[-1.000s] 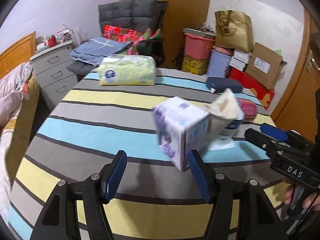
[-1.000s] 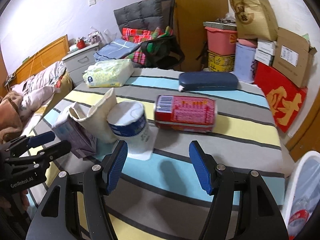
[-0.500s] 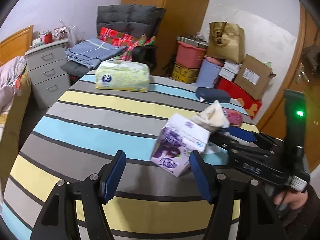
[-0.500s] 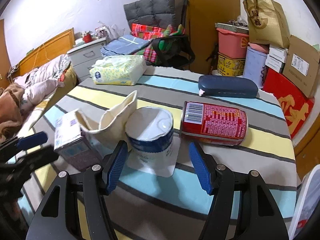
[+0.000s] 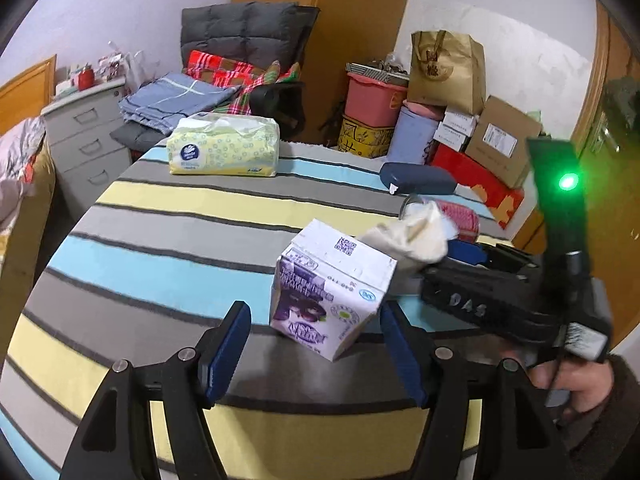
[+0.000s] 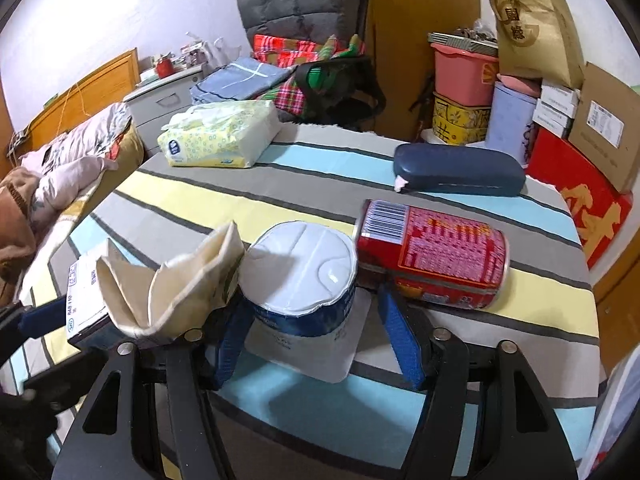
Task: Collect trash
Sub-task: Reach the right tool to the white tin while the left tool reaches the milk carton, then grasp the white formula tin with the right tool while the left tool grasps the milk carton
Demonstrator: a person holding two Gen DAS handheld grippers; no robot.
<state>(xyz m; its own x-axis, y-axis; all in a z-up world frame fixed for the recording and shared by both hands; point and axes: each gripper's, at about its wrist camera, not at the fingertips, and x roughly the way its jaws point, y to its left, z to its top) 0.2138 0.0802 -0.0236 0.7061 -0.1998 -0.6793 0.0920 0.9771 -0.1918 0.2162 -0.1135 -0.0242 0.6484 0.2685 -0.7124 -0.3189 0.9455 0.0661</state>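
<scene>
A purple-and-white milk carton (image 5: 328, 296) stands tilted on the striped table, its far part between the tips of my open left gripper (image 5: 316, 344). A crumpled cream paper (image 5: 412, 236) lies against it. My right gripper (image 6: 316, 340) is open, its fingers on either side of a blue-and-white foil-lidded cup (image 6: 304, 280). The cream paper (image 6: 180, 284) and the carton (image 6: 84, 300) are left of the cup. A red can (image 6: 436, 256) lies on its side just beyond. The right gripper also shows in the left wrist view (image 5: 480, 264).
A yellow tissue pack (image 5: 224, 148) and a dark blue case (image 6: 456, 172) lie at the table's far side. A chair with blankets (image 6: 304, 56), drawers (image 5: 84, 136), a bed (image 6: 60, 168) and stacked boxes (image 6: 560, 92) surround the table (image 5: 160, 248).
My right gripper has moved forward so its fingers now flank the cup. The carton has tipped from leaning to standing nearer my left gripper, which has drawn back a little.
</scene>
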